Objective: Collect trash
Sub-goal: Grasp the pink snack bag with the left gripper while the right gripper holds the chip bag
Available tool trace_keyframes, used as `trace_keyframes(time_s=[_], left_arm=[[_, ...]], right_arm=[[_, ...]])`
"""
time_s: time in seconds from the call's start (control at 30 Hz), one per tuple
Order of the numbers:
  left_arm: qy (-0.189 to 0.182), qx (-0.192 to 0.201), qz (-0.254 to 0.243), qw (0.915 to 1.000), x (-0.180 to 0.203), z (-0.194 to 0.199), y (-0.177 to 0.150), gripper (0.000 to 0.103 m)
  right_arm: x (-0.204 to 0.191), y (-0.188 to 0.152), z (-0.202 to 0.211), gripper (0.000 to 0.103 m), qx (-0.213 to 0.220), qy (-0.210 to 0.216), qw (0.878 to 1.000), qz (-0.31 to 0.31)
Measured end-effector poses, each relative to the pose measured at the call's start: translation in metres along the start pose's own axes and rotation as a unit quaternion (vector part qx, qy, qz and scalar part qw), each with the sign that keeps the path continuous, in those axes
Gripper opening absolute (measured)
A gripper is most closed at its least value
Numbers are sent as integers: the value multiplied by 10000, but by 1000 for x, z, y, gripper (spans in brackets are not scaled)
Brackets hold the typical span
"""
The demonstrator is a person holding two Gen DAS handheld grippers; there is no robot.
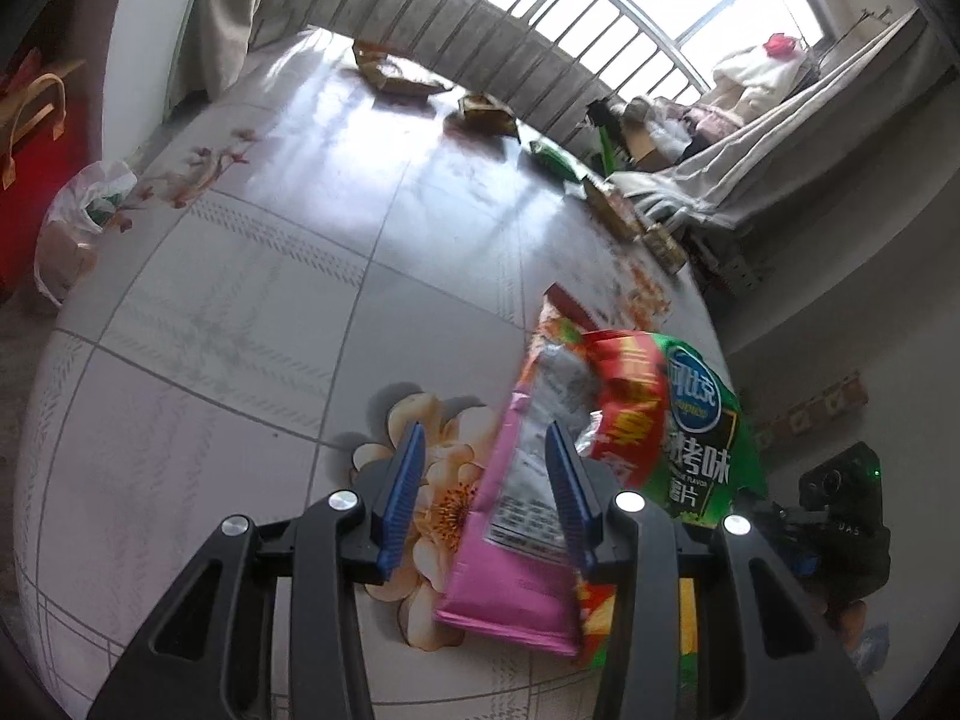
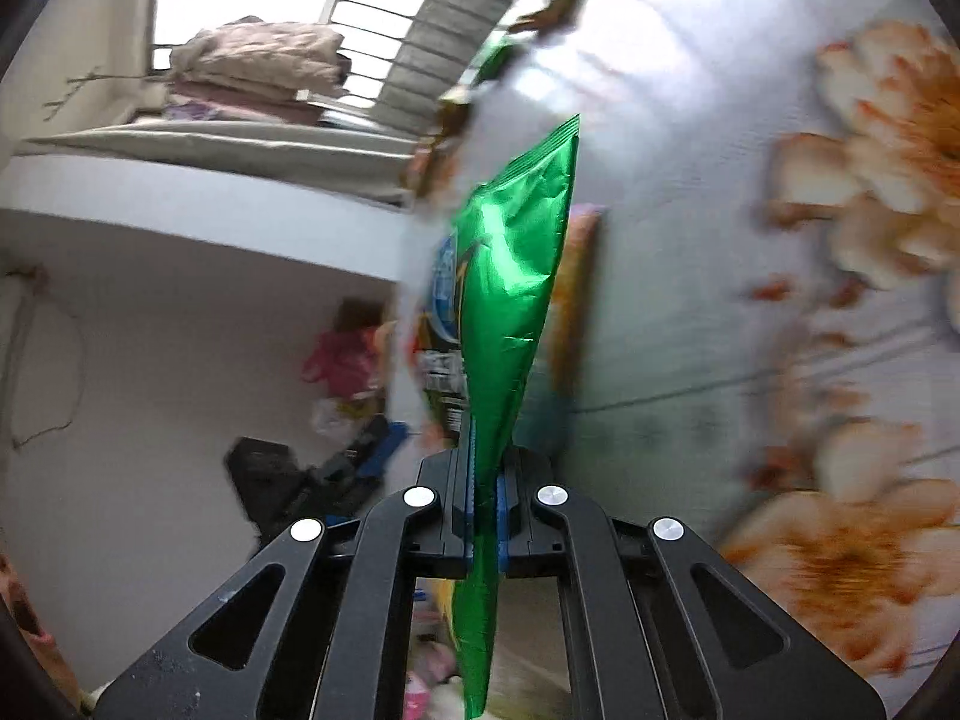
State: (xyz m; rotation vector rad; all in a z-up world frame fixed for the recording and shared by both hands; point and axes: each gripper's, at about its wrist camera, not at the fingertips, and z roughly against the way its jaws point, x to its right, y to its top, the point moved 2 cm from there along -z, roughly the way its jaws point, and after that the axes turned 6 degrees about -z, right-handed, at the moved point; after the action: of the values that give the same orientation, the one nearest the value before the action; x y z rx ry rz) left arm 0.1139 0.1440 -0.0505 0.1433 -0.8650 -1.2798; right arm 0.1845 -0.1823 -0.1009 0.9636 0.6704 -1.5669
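Observation:
My right gripper (image 2: 483, 450) is shut on a green chip bag (image 2: 516, 252), which hangs edge-on between its blue pads, lifted off the table. The left wrist view shows the same green bag (image 1: 702, 438) at the right beside a red snack bag (image 1: 630, 396), both blurred. A pink packet (image 1: 516, 540) lies partly between the fingers of my left gripper (image 1: 485, 429), against the right pad only. The left pad stands clear of it, so that gripper is open. The right gripper's body (image 1: 840, 516) shows at the far right.
The flower-patterned table (image 1: 240, 330) has more wrappers along its far edge: brown ones (image 1: 396, 69) (image 1: 483, 114), a green one (image 1: 555, 159) and small boxes (image 1: 612, 210). A white plastic bag (image 1: 84, 210) and a red bag (image 1: 36, 138) stand left of the table. A bed (image 1: 780, 138) lies to the right.

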Motion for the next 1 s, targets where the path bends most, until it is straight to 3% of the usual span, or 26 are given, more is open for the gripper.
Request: trace_keyframes(time_s=[0.13,0.27,0.4,0.53,0.6,0.73,0.77,0.83,0.9,0.93,1.0], left_arm=[[44,-368,-224,9991,8,-14,0,41],[-273,-666,-269,9970,16,-28,2,41],[-589,-836,31,9948,13,-39,4,41],[-933,-929,493,9901,3,-39,5,41],[-1323,-933,807,9835,-5,-36,5,41],[-2335,-945,1468,9565,-20,-33,4,41],[-2650,-995,1608,9455,-22,-34,3,41],[-2875,-1041,1694,9369,-25,-34,1,40],[-2620,-1122,1497,9468,-24,-35,-2,34],[-2348,-1141,1341,9560,-23,-36,-3,30],[-1954,-1226,1131,9664,-23,-39,-7,9]], right_arm=[[2,0,-2,4,19,-633,9977,243],[-3,-4,-7,4,24,-1196,9904,696],[-4,-5,-16,4,45,-1584,9824,989],[-12,-1,-28,4,68,-1645,9807,1054],[-12,-2,-28,4,87,-1668,9799,1092],[-11,-1,-27,4,107,-1678,9791,1147],[-11,-1,-27,4,112,-1664,9793,1148],[-9,-2,-26,3,121,-1623,9800,1144],[-7,-2,-25,3,132,-1602,9803,1146],[-7,-3,-24,3,141,-1601,9800,1170],[-7,-4,-23,3,155,-1592,9800,1184]])
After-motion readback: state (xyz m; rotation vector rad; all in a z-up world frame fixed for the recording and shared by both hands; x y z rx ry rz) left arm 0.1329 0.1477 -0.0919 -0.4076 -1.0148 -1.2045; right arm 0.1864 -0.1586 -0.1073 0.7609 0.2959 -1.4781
